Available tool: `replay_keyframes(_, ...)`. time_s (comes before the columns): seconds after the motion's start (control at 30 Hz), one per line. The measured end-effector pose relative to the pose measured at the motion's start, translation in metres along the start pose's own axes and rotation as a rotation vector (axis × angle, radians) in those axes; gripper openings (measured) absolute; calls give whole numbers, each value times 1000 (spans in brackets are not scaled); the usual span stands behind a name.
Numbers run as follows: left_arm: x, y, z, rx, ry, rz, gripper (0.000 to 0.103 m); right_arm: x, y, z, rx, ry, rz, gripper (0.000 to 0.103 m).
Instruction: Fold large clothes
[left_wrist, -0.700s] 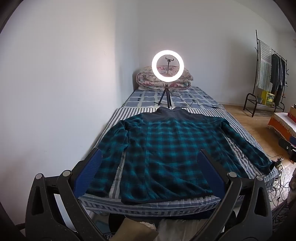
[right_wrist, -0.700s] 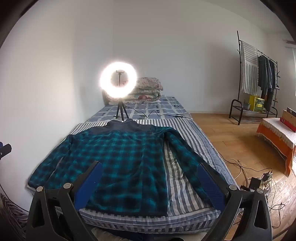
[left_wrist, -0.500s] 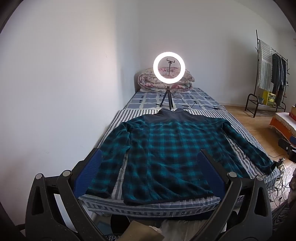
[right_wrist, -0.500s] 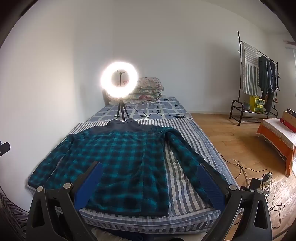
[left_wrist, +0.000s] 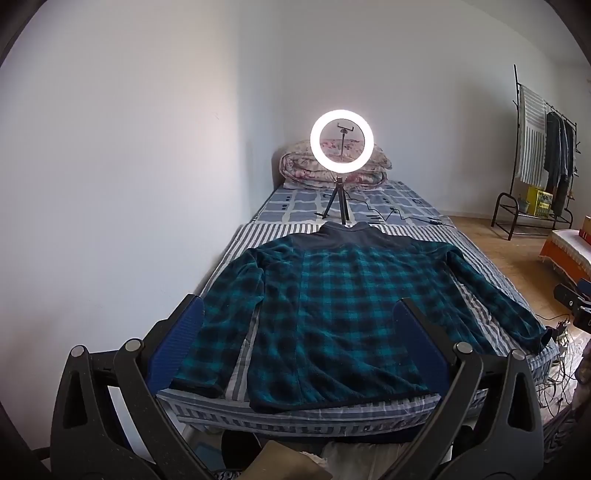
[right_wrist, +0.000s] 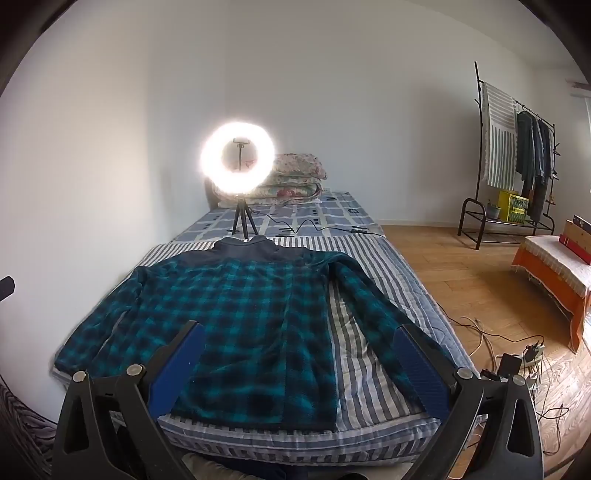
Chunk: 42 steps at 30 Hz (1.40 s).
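A teal and black plaid fleece jacket (left_wrist: 332, 314) lies flat on the striped bed (left_wrist: 325, 413), sleeves spread out, dark collar at the far end. It also shows in the right wrist view (right_wrist: 243, 317). My left gripper (left_wrist: 299, 310) is open and empty, held above the bed's near edge over the jacket's hem. My right gripper (right_wrist: 299, 332) is open and empty, held over the jacket's right side and right sleeve (right_wrist: 373, 314).
A lit ring light on a tripod (left_wrist: 341, 147) stands on the bed behind the collar, with cables (right_wrist: 314, 225) and folded quilts (right_wrist: 295, 177) beyond. A wall runs along the left. A clothes rack (right_wrist: 517, 155), an orange bench (right_wrist: 554, 273) and floor cables (right_wrist: 517, 358) are on the right.
Both grippers have drifted slightly back and down from the bed; the jacket looks a little lower in view. Nothing was grasped.
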<state>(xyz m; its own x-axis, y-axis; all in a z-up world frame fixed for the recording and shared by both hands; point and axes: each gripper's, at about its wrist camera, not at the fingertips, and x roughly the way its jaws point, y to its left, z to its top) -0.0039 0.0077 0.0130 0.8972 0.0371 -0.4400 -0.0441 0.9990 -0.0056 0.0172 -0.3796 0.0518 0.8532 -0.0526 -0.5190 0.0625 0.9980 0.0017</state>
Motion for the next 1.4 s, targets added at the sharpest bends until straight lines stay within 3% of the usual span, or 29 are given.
replay_keyframes(1.4,-4,0,-1,-1,-14,4,103,4,4,-2,-5,7,6,103)
